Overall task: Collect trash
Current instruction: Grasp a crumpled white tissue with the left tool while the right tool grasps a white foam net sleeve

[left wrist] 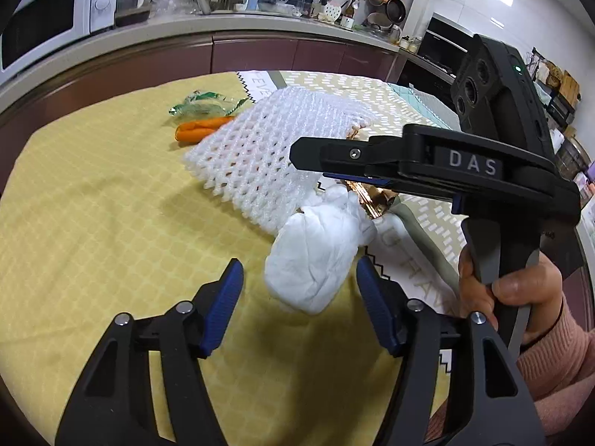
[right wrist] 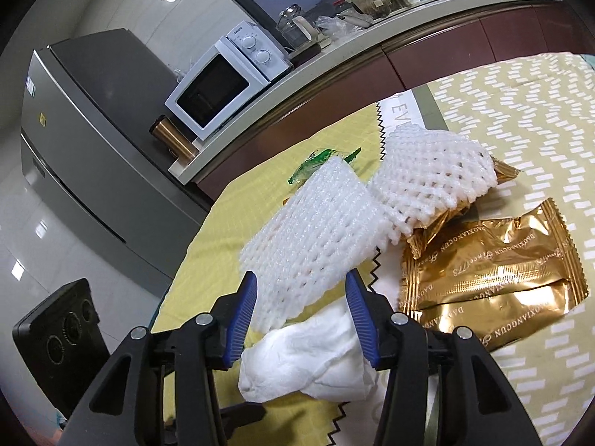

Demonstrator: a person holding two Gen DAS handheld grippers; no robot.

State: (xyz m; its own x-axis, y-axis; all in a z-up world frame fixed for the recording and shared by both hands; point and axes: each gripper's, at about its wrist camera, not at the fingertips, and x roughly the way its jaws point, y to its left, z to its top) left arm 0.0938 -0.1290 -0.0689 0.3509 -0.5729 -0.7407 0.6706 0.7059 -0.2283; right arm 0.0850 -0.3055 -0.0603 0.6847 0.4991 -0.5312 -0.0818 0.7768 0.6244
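Left hand-held gripper [left wrist: 299, 286] wide, crumpled tissue [left wrist: 316, 256] between pads, resting mid-desk [left wrist: 93, 223]. Right hand-held gripper [right wrist: 301, 319] wide, over foam net [right wrist: 316, 230], touching nothing evident. Risk: both closing together, tissue tearing or net dragging gold wrapper [right wrist: 494, 278] along.

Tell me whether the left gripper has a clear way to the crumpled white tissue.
Probably yes. The left gripper is open, and the crumpled white tissue lies just ahead between its fingers with nothing in between. The right gripper hovers close by and might crowd it.
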